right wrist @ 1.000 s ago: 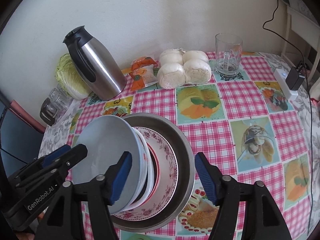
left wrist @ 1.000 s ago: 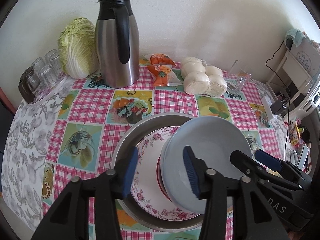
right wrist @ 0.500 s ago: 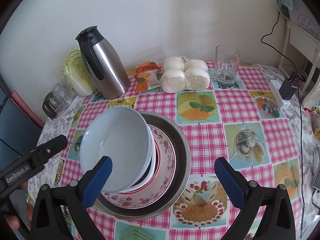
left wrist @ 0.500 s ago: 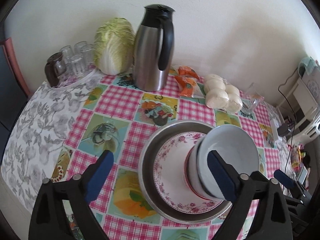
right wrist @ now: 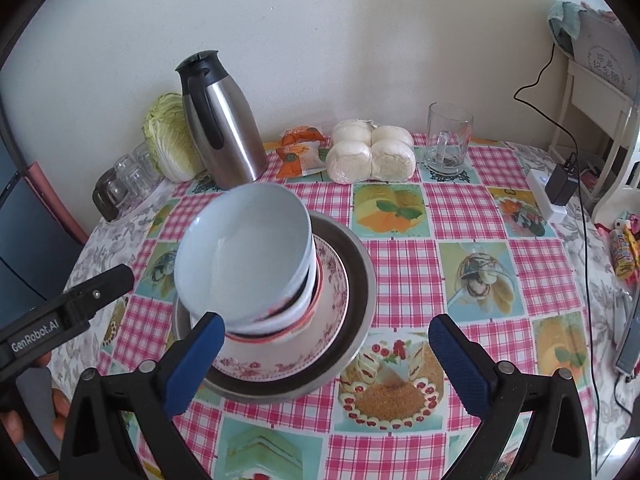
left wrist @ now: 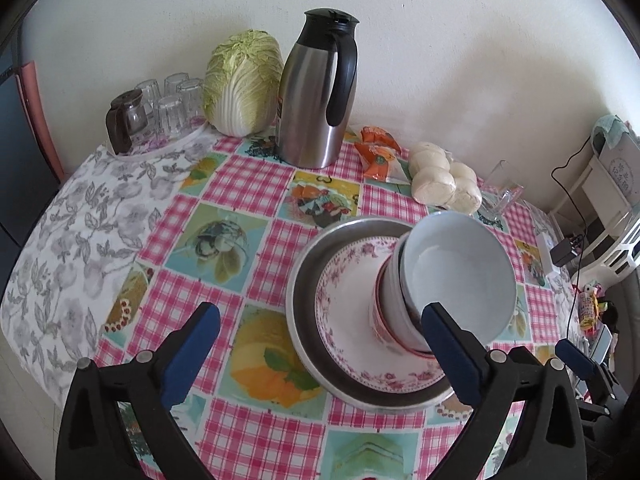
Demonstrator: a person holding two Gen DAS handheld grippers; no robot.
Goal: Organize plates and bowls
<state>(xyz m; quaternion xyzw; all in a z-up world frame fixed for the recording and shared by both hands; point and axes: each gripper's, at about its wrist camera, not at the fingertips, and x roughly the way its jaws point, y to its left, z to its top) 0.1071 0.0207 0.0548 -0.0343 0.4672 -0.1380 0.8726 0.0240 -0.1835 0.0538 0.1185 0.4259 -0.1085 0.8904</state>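
Both grippers hang spread wide and empty above the checked tablecloth (right wrist: 460,216), the left gripper (left wrist: 320,356) and the right gripper (right wrist: 326,364) flanking the same pile. Just beyond their blue pads sits the steel basin (left wrist: 306,280); in it lies the floral plate (left wrist: 352,292), which carries the stack of bowls (right wrist: 244,256). The stack leans toward the person's left, its top bowl tipped off level, and it stands ahead and right of the left gripper, ahead and left of the right one. Neither seems clearly nearer. Farther back a thermos (left wrist: 318,92) and cabbage (left wrist: 242,80) stand against the wall.
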